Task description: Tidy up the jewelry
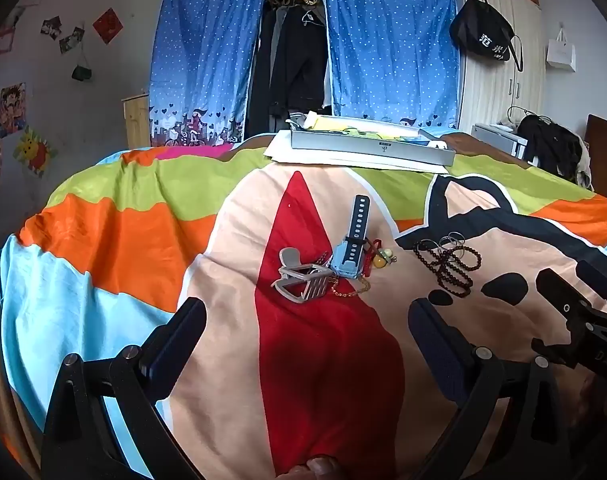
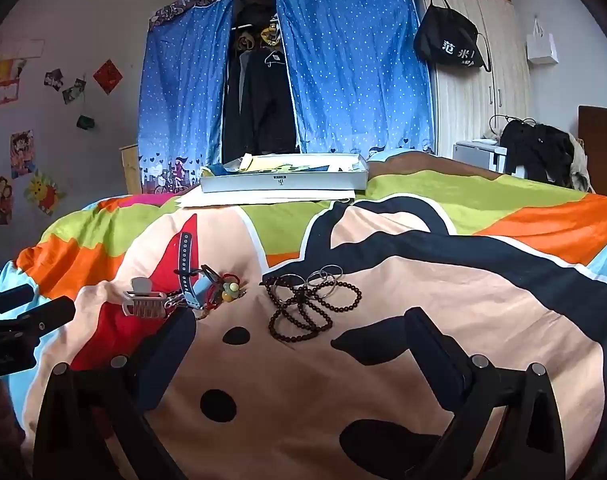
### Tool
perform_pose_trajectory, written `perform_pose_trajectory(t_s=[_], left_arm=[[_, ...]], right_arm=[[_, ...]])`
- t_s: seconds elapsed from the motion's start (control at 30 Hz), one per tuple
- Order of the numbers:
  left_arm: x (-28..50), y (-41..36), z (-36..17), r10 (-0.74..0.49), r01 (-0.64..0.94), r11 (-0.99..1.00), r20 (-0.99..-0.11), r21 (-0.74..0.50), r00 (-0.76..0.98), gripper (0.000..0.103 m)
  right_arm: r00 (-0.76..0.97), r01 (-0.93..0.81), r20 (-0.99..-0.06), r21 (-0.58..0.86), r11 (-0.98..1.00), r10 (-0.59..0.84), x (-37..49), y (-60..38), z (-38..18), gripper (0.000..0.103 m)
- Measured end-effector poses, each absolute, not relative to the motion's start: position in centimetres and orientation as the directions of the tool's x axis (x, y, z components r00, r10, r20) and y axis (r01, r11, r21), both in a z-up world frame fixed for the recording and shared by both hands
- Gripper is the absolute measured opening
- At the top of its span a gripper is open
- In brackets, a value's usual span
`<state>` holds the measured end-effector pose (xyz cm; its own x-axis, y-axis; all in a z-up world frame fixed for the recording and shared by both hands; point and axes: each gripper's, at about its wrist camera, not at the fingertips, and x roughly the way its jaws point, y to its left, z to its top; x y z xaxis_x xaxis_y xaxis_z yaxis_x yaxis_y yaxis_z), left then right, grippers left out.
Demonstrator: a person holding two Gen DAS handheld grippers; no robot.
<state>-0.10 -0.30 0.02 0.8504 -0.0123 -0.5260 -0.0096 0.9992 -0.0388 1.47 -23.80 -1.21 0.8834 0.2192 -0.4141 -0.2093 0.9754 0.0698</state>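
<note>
Both tools are spread wide and empty, so start easy: dark bead bracelet [image 2: 303, 308] sits on the bed just right of the watch [image 2: 185, 270]; pinch one loop, lift slowly.

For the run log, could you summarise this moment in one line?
left gripper open, empty | right gripper open, empty | hair claw, watch, bead bracelets on bedspread

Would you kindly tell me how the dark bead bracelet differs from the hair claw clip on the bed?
The bead bracelet is dark, limp, coiled in loops; the hair claw clip is pale grey, rigid, toothed. The bracelet lies with thin silver rings, the clip against a blue watch strap. Both rest untouched on the quilt.
</note>
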Motion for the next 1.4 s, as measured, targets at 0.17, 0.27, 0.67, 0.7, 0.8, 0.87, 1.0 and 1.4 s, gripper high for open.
perform_pose_trajectory(t_s=[0.17,0.27,0.67,0.7,0.8,0.87,1.0,1.4], left_arm=[[-0.1,0.3,0.0,-0.012,-0.017,0.999,-0.530,-0.050,0.848,0.099],[-0.2,0.5,-0.2,-0.013,-0.017,0.998,-0.529,-0.052,0.848,0.099],[-0.2,0.3,-0.2,-0.011,-0.018,0.999,-0.531,-0.050,0.847,0.099],[-0.2,0.3,-0.2,-0.011,-0.018,0.999,-0.531,-0.050,0.847,0.099],[-0.2,0.3,-0.2,-0.011,-0.018,0.999,-0.531,-0.050,0.847,0.099],[-0.2,0.3,-0.2,-0.010,-0.019,0.999,-0.531,-0.050,0.847,0.099],[-0.2,0.2,-0.2,-0.010,-0.019,0.999,-0.531,-0.049,0.847,0.099],[-0.1,0.0,-0.1,-0.011,-0.016,0.999,-0.532,-0.045,0.847,0.099]], right_arm=[[0.881,-0.202,-0.421,0.075,0.976,0.215,1.8,-23.6,-1.7,0.103],[0.880,-0.203,-0.422,0.077,0.976,0.216,1.7,-23.7,-1.5,0.103],[0.880,-0.202,-0.423,0.076,0.977,0.214,1.7,-23.7,-1.5,0.103],[0.880,-0.202,-0.423,0.076,0.976,0.215,1.7,-23.8,-1.5,0.103],[0.880,-0.202,-0.423,0.075,0.977,0.215,1.7,-23.7,-1.5,0.103],[0.880,-0.201,-0.423,0.076,0.977,0.215,1.7,-23.7,-1.5,0.103],[0.881,-0.202,-0.422,0.075,0.977,0.214,1.7,-23.7,-1.5,0.103],[0.880,-0.202,-0.423,0.076,0.977,0.215,1.7,-23.7,-1.5,0.103]])
